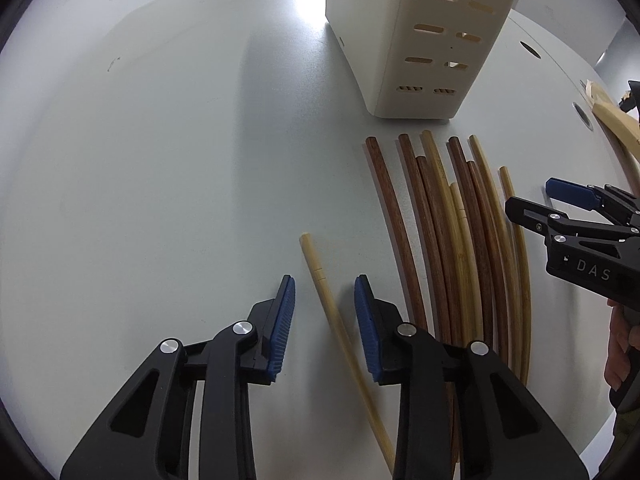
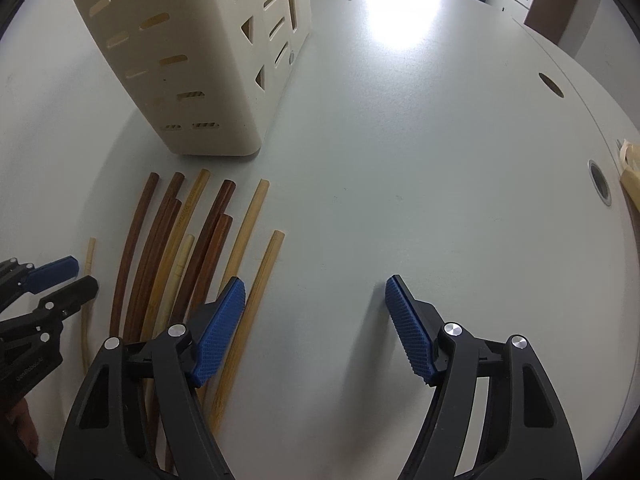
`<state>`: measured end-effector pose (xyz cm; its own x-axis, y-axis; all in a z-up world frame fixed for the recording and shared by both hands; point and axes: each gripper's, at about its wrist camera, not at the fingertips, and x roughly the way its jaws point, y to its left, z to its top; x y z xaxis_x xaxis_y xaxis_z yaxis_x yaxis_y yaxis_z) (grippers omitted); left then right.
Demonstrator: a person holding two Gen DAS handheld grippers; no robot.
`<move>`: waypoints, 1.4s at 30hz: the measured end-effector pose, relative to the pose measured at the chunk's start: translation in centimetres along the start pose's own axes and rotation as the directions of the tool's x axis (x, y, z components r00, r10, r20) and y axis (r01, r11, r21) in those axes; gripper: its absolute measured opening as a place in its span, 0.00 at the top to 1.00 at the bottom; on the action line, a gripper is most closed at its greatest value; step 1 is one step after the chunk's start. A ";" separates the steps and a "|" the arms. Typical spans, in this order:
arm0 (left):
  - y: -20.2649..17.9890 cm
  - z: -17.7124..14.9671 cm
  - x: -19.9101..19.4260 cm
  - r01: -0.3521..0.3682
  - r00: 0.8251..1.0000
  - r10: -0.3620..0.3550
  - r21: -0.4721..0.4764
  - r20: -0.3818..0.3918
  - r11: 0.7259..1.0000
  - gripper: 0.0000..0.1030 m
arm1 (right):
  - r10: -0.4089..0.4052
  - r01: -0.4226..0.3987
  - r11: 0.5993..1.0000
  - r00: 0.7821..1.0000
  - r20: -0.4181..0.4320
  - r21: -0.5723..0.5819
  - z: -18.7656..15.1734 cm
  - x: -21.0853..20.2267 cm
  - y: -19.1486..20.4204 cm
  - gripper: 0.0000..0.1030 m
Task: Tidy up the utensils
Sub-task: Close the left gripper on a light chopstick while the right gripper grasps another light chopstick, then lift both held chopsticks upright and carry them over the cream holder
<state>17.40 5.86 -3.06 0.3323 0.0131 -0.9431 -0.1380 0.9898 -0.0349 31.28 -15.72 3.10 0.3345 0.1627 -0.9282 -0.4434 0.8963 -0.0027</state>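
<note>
Pale bamboo and dark wooden chopsticks (image 1: 448, 240) lie in a loose row on the white surface (image 1: 160, 160) at centre right of the left view, just below the cream slotted holder (image 1: 416, 36) standing at the top. The left gripper (image 1: 325, 328) has its jaws spread either side of one light chopstick (image 1: 336, 320) lying apart from the row, seemingly not touching it. The right gripper (image 2: 315, 328) hangs with jaws spread wide over bare surface at lower centre of its view, its left pad above the row's edge.
</note>
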 end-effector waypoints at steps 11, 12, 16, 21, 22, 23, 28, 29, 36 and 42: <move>-0.3 0.9 -0.1 0.008 1.000 -0.007 0.043 -0.025 0.999 0.96 | 0.013 -0.014 1.000 0.999 -0.035 -0.026 0.0 -0.6 2.4 0.89; -0.3 1.0 -0.1 0.003 1.000 -0.002 0.050 -0.021 0.999 0.96 | 0.019 -0.020 1.000 0.999 -0.030 -0.022 -0.1 -0.7 2.4 0.91; -0.5 0.8 -0.5 -0.005 1.000 0.005 0.066 -0.001 0.998 0.96 | 0.039 -0.039 0.999 0.999 -0.013 -0.011 -0.3 -0.7 2.2 0.94; -1.4 1.0 -2.4 -0.015 0.997 0.008 0.106 0.072 0.994 0.96 | 0.074 -0.074 0.997 0.997 0.031 0.003 -0.5 -1.7 1.4 0.94; -1.6 1.1 -3.0 -0.011 0.996 0.001 0.108 0.089 0.994 0.96 | 0.084 -0.085 0.996 0.995 0.044 0.007 -0.4 -2.1 1.4 0.94; -1.8 1.2 -3.7 -0.002 0.994 -0.010 0.114 0.108 0.993 0.96 | 0.091 -0.092 0.996 0.994 0.063 0.013 -0.2 -2.6 1.4 0.94; -2.0 1.8 -7.2 0.060 0.971 -0.088 0.129 0.221 0.990 0.96 | 0.143 -0.150 0.988 0.974 0.179 0.031 0.4 -5.9 1.2 0.94; -2.0 1.9 -7.8 0.070 0.965 -0.100 0.130 0.241 0.989 0.96 | 0.153 -0.163 0.986 0.967 0.202 0.035 0.5 -6.6 1.1 0.94; -2.1 2.8 -11.4 0.119 0.910 -0.158 0.124 0.384 0.985 0.96 | 0.194 -0.234 0.970 0.905 0.380 0.062 2.2 -12.4 -1.7 0.94; -1.5 4.7 -12.9 0.115 0.865 -0.147 0.096 0.479 0.989 0.96 | 0.197 -0.254 0.966 0.854 0.482 0.054 3.3 -14.0 -2.2 0.94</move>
<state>17.76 4.89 10.70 0.7551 -0.0665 -0.6522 -0.0088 0.9937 -0.1116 30.30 -18.62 17.28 0.5991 0.5146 -0.6134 -0.4679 0.8467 0.2534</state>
